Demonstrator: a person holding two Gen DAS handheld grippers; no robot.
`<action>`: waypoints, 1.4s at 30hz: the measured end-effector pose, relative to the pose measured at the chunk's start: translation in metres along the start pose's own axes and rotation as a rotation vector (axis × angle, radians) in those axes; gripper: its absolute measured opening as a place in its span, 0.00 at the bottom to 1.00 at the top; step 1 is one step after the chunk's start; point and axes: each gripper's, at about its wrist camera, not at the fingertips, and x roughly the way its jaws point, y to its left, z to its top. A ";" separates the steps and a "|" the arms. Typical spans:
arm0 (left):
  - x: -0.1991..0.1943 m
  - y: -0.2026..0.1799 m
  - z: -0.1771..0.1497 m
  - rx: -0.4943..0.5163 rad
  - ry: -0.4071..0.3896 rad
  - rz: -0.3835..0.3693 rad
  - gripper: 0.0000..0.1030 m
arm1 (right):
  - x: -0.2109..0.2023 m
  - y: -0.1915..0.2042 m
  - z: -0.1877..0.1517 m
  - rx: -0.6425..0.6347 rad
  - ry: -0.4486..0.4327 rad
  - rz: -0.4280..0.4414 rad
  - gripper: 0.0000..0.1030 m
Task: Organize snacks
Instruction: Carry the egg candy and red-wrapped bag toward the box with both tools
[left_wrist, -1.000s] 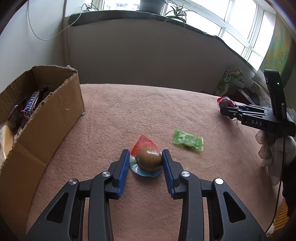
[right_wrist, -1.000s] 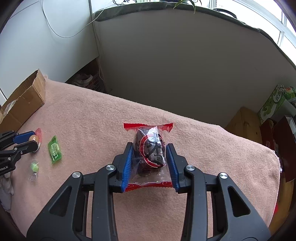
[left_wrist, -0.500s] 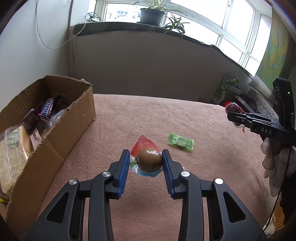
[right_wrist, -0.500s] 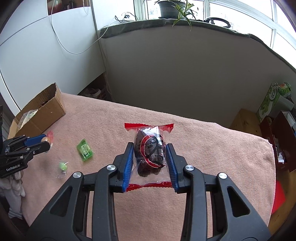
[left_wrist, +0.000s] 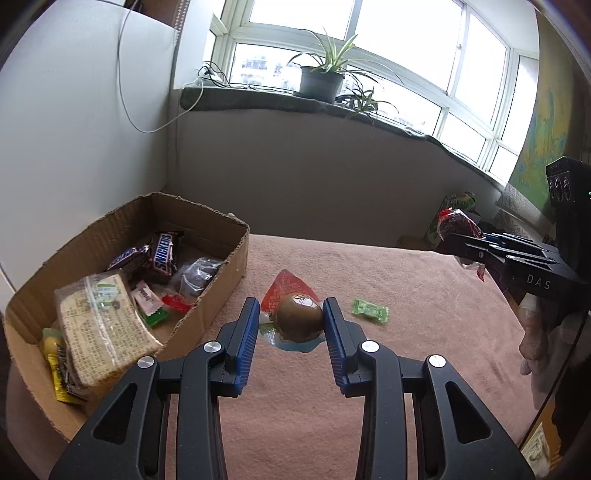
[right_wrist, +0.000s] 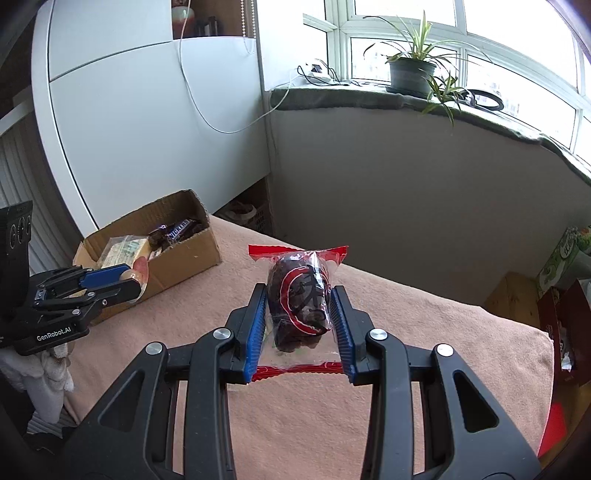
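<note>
Landmark: cardboard box (left_wrist: 122, 280) at the left edge of the peach-covered worktop (left_wrist: 424, 332), holding Snickers bars (left_wrist: 162, 254) and wrapped snacks.
Left gripper (left_wrist: 290, 325): jaws clamped on a brown round sweet (left_wrist: 299, 317), lifted just right of the box.
Right gripper (right_wrist: 299, 314): jaws clamped on a red-edged snack packet (right_wrist: 299, 299), well right of the box.
Green candy (left_wrist: 369, 310): lying on the worktop, right of the box.

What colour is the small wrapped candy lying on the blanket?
Light green candy, seen best in the left wrist view.

Window (left_wrist: 388, 74): ahead, daylit, potted plant (left_wrist: 319, 79) on sill.
Wall (left_wrist: 314, 177): grey, below sill.
Cabinet (right_wrist: 147, 129): white, left.
</note>
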 end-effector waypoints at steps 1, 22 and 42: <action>-0.004 0.005 0.000 -0.008 -0.007 0.003 0.33 | 0.000 0.008 0.004 -0.011 -0.005 0.007 0.35; -0.058 0.092 -0.002 -0.164 -0.111 0.108 0.32 | 0.026 0.140 0.048 -0.134 -0.041 0.158 0.35; -0.049 0.144 0.004 -0.202 -0.101 0.206 0.32 | 0.116 0.199 0.074 -0.186 0.064 0.197 0.35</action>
